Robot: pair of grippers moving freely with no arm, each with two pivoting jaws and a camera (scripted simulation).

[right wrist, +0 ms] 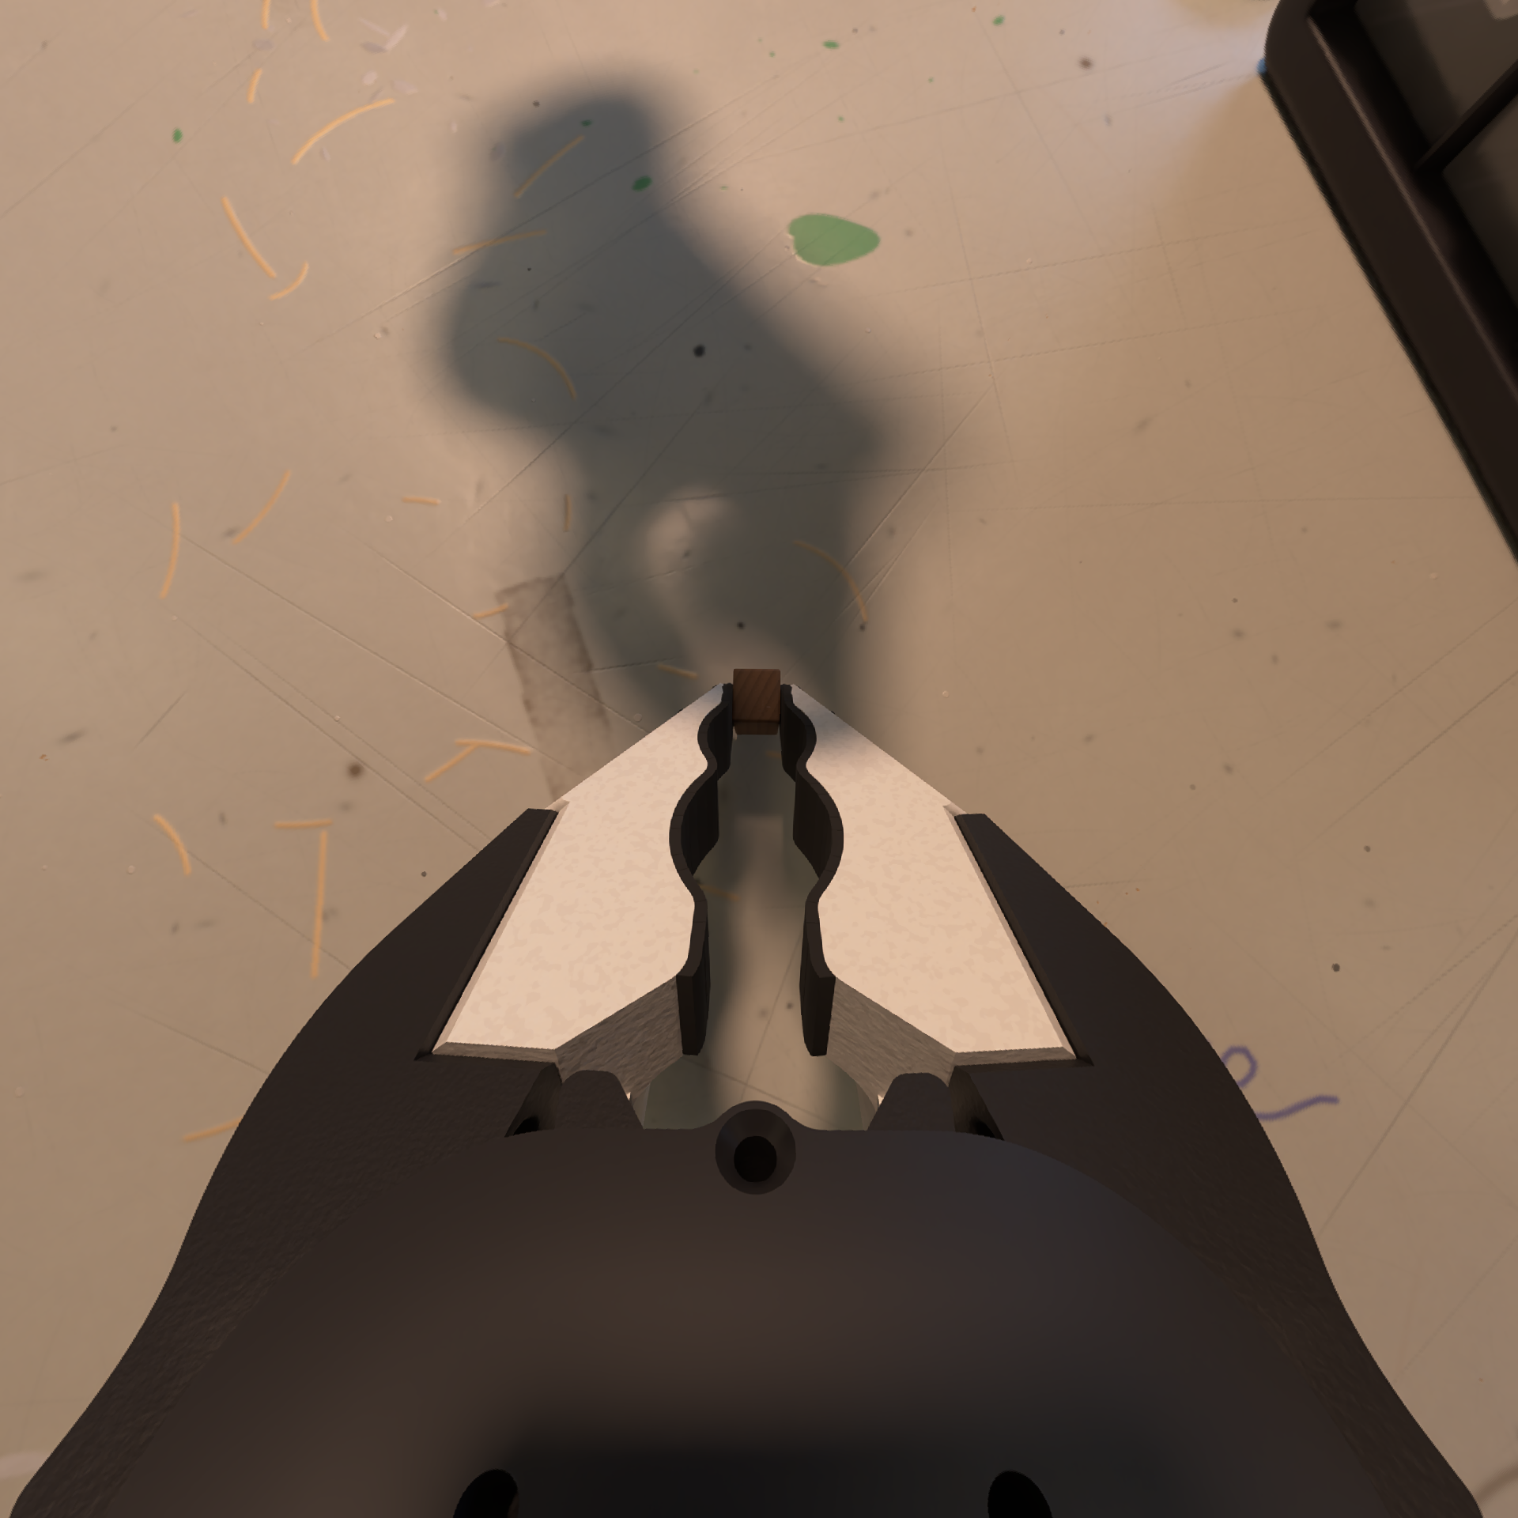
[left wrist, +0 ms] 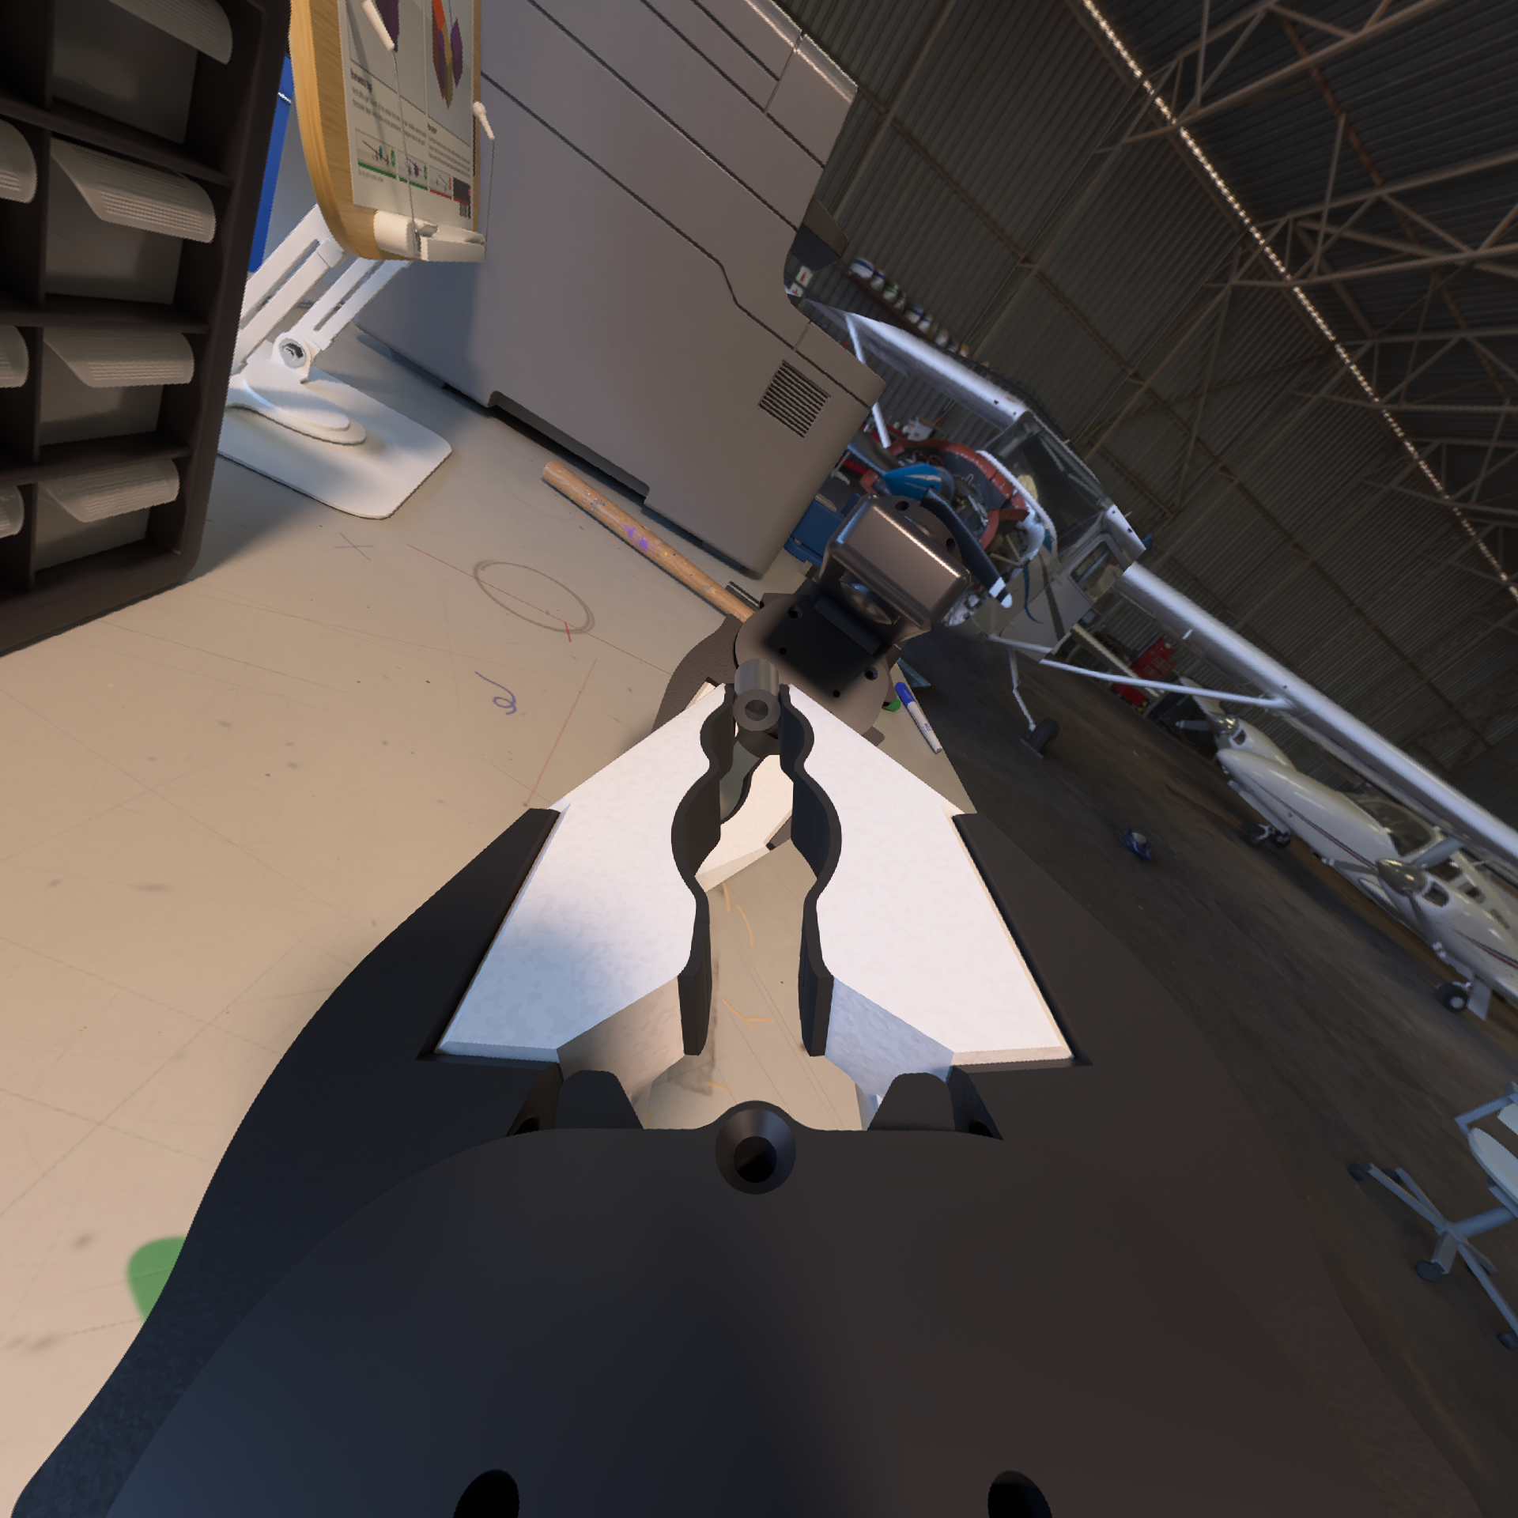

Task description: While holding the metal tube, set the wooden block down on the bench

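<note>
In the left wrist view my left gripper is shut on a short grey metal tube, held at the fingertips with its open end facing the camera. The right gripper's dark body shows just beyond it, above the bench. In the right wrist view my right gripper is shut on a small brown wooden block at the fingertips. It points down at the bench and casts a large shadow there. The block looks held above the surface.
A dark drawer cabinet stands at the left and shows at the right wrist view's top right. A white stand with a board, a grey printer, a wooden dowel and a marker lie near the bench's far edge.
</note>
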